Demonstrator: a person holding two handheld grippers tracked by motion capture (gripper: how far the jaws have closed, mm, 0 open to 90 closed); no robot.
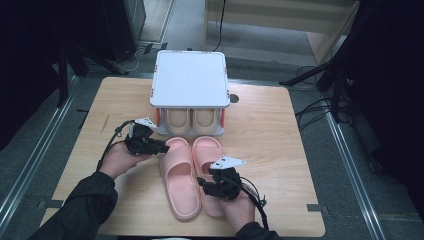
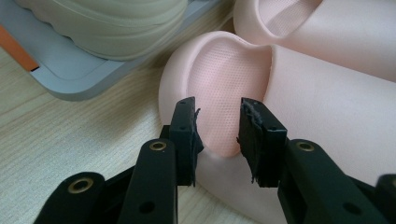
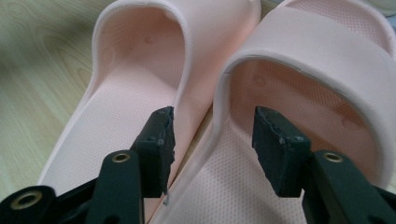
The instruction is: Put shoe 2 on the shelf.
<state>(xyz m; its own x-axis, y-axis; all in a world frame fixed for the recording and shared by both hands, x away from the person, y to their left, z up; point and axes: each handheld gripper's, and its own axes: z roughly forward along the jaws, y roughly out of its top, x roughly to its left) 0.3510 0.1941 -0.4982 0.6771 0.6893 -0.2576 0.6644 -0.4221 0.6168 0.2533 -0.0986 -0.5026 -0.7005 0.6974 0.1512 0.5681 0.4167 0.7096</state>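
- Pink slippers [image 1: 192,175] lie side by side at table centre, toes toward the rack [image 1: 190,80] at 12 o'clock.
- Left gripper [image 2: 217,135]: jaws parted, astride the left toe rim, gripping nothing.
- Right gripper [image 3: 212,149]: jaws apart over both inner edges; closing may pinch both.
- Rack's lower shelf holds beige slippers [image 1: 192,121]; pushing in likely jams.

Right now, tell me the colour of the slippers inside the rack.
Beige, paler than the pink pair; the slippers under the rack show best in the high view.

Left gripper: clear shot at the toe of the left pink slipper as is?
Probably yes. The left gripper is open, its jaws either side of the left pink slipper at the toe rim, with nothing between. The grey rack sits behind, clear of the approach.
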